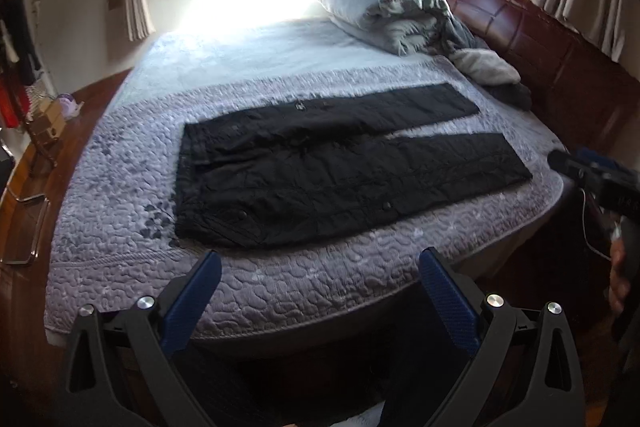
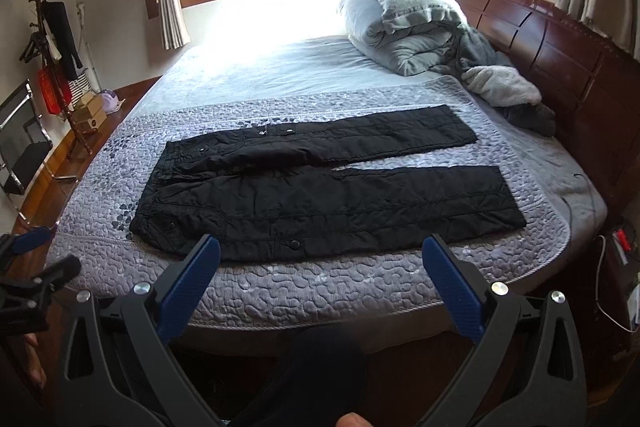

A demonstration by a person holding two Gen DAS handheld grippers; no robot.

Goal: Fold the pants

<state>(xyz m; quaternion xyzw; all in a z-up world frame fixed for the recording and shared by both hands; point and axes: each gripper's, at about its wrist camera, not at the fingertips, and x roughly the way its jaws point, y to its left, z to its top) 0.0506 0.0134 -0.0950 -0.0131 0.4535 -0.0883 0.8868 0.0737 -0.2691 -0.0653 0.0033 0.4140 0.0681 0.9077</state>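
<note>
Black quilted pants (image 1: 328, 163) lie flat on the grey quilted bedspread (image 1: 120, 195), waistband to the left, both legs spread to the right. They also show in the right wrist view (image 2: 320, 191). My left gripper (image 1: 320, 263) is open and empty, held above the near edge of the bed, short of the pants. My right gripper (image 2: 322, 247) is open and empty, just in front of the pants' near edge. The right gripper also shows at the right edge of the left wrist view (image 1: 592, 175), and the left gripper at the left edge of the right wrist view (image 2: 28, 267).
A folded grey duvet (image 2: 404, 23) and crumpled clothes (image 2: 508, 91) lie at the far right by the dark wooden headboard (image 2: 560, 55). A coat stand (image 2: 52, 39), a chair (image 2: 20, 147) and boxes (image 2: 90, 115) stand on the left. A white cable (image 2: 600, 287) hangs at the right.
</note>
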